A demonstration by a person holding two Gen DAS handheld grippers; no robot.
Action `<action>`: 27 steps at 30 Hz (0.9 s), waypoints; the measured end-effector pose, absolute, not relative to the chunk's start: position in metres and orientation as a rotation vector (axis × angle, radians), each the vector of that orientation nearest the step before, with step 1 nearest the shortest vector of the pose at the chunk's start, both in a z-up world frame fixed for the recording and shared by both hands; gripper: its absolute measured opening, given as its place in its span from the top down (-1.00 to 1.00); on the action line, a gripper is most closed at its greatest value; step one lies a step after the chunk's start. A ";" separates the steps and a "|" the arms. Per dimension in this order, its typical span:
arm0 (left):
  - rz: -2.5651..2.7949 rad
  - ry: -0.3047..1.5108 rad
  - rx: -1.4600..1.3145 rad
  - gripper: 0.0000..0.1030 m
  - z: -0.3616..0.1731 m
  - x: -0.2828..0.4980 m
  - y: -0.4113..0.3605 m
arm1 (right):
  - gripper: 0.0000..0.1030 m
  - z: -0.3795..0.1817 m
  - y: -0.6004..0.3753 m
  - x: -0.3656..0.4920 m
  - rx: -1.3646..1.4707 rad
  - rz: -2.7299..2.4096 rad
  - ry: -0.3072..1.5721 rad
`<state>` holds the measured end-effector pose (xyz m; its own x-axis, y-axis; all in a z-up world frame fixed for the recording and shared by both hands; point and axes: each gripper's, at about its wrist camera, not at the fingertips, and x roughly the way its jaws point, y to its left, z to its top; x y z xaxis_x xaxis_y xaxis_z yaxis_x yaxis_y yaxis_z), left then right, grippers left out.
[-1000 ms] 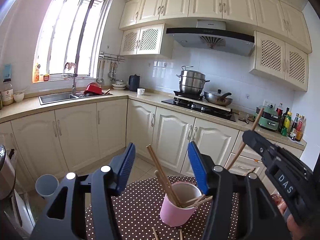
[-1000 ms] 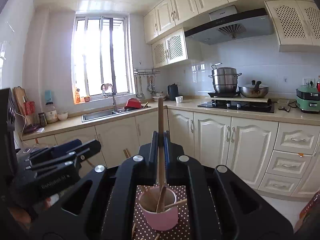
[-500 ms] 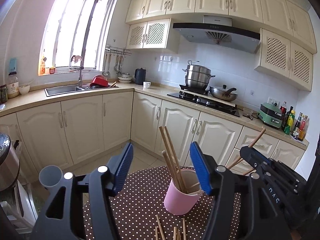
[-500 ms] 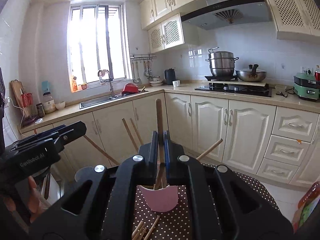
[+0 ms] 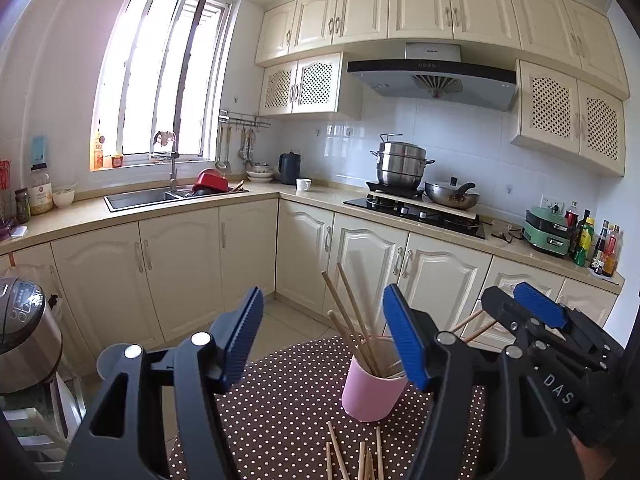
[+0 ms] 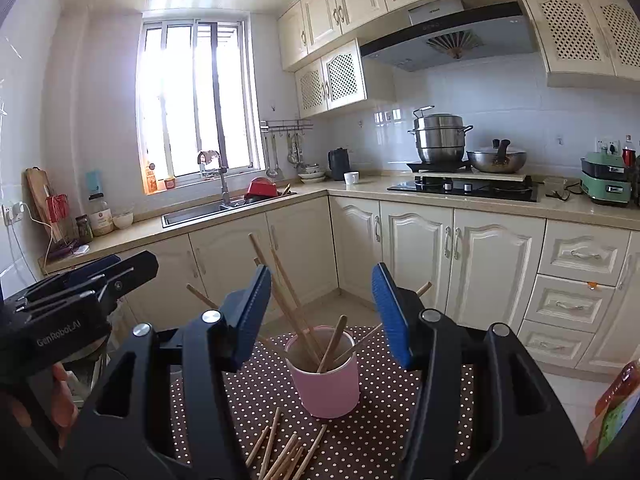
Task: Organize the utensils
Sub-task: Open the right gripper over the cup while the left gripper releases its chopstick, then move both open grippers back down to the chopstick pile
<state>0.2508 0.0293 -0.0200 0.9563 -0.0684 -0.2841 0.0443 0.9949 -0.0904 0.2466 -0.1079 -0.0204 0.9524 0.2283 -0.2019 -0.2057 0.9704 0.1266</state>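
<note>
Spreading its jaws, the right gripper (image 6: 322, 316) has just let a chopstick drop into the pink cup (image 6: 325, 376) on the dotted bench (image 6: 400, 432); left gripper (image 5: 322, 338) spread, empty. Perhaps ten loose chopsticks (image 6: 286, 454) remain.

Wooden chopsticks (image 6: 304, 316) stand in a smooth, perhaps plastic pink cup (image 6: 326, 380) on dotted cloth (image 6: 376, 440).

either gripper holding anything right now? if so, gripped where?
Nothing held. The right gripper has just been opening, its jaws now apart and bare, the chopsticks standing in the pink cup beyond. The left gripper is open and empty too.
</note>
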 end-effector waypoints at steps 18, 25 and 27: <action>-0.019 0.244 -0.047 -0.33 -0.021 0.174 0.036 | -0.02 -0.018 -0.100 0.171 0.095 0.251 0.188; -0.010 0.352 -0.039 -0.33 -0.052 0.177 0.043 | -0.03 -0.050 -0.099 0.170 0.091 0.246 0.267; -0.011 0.398 -0.046 -0.33 -0.065 0.182 0.047 | -0.03 -0.064 -0.098 0.175 0.098 0.242 0.313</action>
<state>0.1824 0.0469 -0.0651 0.9219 -0.0193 -0.3869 0.0013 0.9989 -0.0466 0.1752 -0.0976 -0.0644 0.9228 0.2504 -0.2930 -0.2202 0.9664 0.1324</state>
